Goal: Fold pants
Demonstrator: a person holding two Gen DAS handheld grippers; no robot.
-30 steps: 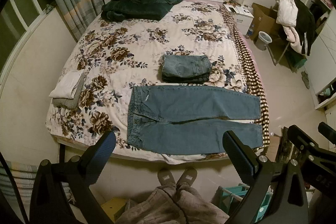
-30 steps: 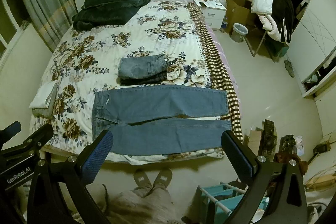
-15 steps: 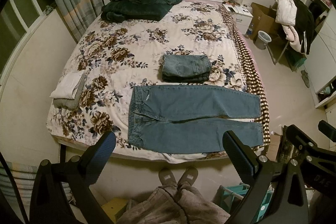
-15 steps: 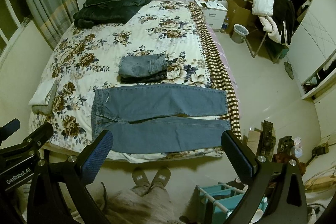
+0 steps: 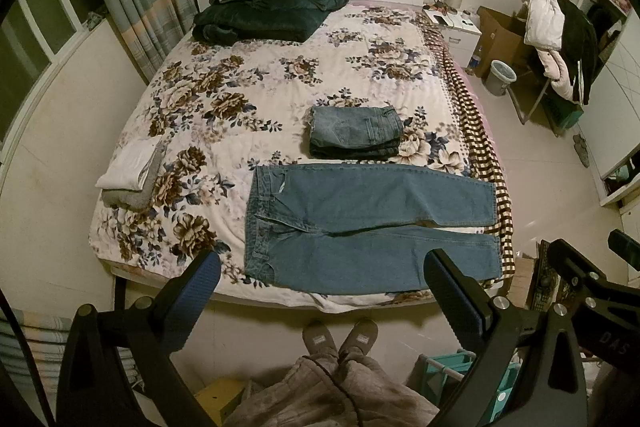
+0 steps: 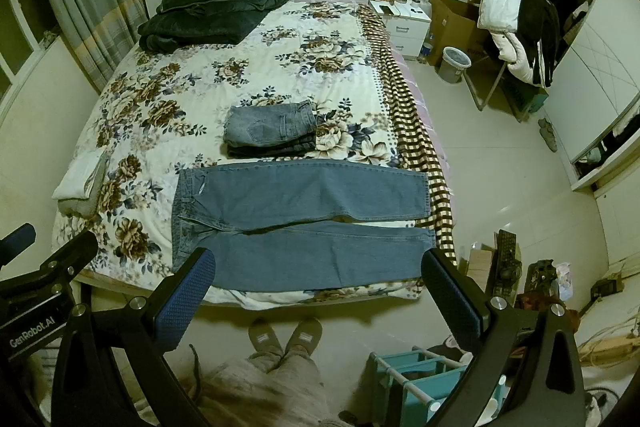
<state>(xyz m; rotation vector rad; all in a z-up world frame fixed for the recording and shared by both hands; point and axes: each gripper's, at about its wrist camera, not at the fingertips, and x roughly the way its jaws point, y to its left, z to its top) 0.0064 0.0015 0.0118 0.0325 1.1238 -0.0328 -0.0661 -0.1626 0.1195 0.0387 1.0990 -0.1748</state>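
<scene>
A pair of blue jeans [image 5: 360, 223] lies flat and spread out along the near edge of the floral bed [image 5: 256, 99], waistband to the left, legs to the right. It shows the same way in the right wrist view [image 6: 296, 223]. My left gripper [image 5: 320, 279] is open and empty, held high above the bed's foot. My right gripper [image 6: 316, 279] is also open and empty, at about the same height. Both are well apart from the jeans.
A folded stack of jeans [image 5: 356, 133] sits just beyond the flat pair. Folded white and grey cloths [image 5: 132, 175] lie at the bed's left edge. Dark green bedding [image 5: 268, 7] is at the headboard. A teal rack [image 6: 416, 383] stands by my feet.
Both grippers have drifted very slightly; the view of the bed has shifted a little. The jeans have not moved.
</scene>
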